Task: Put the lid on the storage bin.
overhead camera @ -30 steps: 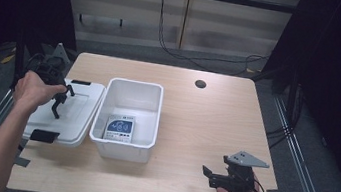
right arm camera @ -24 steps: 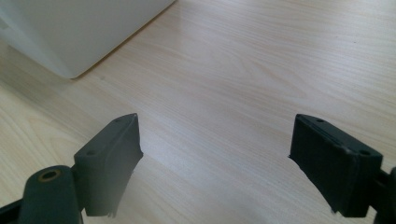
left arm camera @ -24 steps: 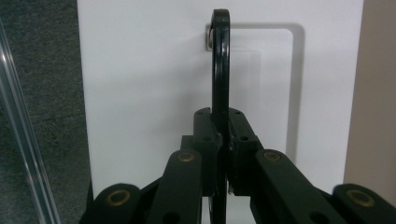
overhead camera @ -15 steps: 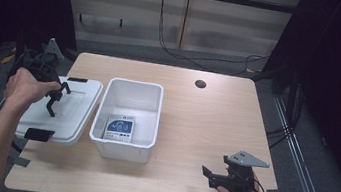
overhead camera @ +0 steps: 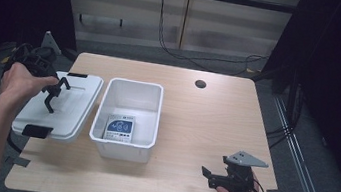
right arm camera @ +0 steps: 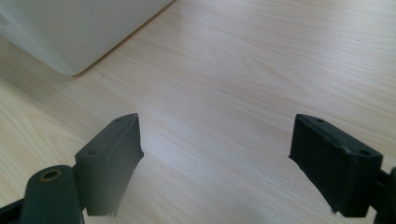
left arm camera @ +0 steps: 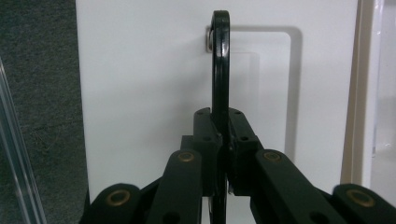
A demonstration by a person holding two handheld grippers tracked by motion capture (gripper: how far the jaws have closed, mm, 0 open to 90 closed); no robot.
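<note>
A white bin lid point(overhead camera: 76, 105) lies at the table's left edge, partly overhanging it. My left gripper point(overhead camera: 53, 94) is shut on the lid's black handle point(left arm camera: 220, 70), which stands upright between the jaws in the left gripper view, above the lid's white top point(left arm camera: 140, 93). An open white bin point(overhead camera: 123, 150) stands beside the lid, with a blue-and-white card point(overhead camera: 120, 129) lying flat on its bottom. My right gripper point(overhead camera: 210, 176) rests near the table's front right corner. It is open, with bare wood between its fingers point(right arm camera: 112, 158), and the bin's corner point(right arm camera: 70, 37) lies ahead of it.
The wooden table point(overhead camera: 205, 121) has a round cable hole point(overhead camera: 200, 84) at the back right. Black clips point(overhead camera: 36, 131) sit on the lid's ends. Dark floor and cables surround the table, with a wall panel behind it.
My left hand has drawn back to the left with the handle held, and the lid has shifted slightly left with it. The right gripper has stayed put.
</note>
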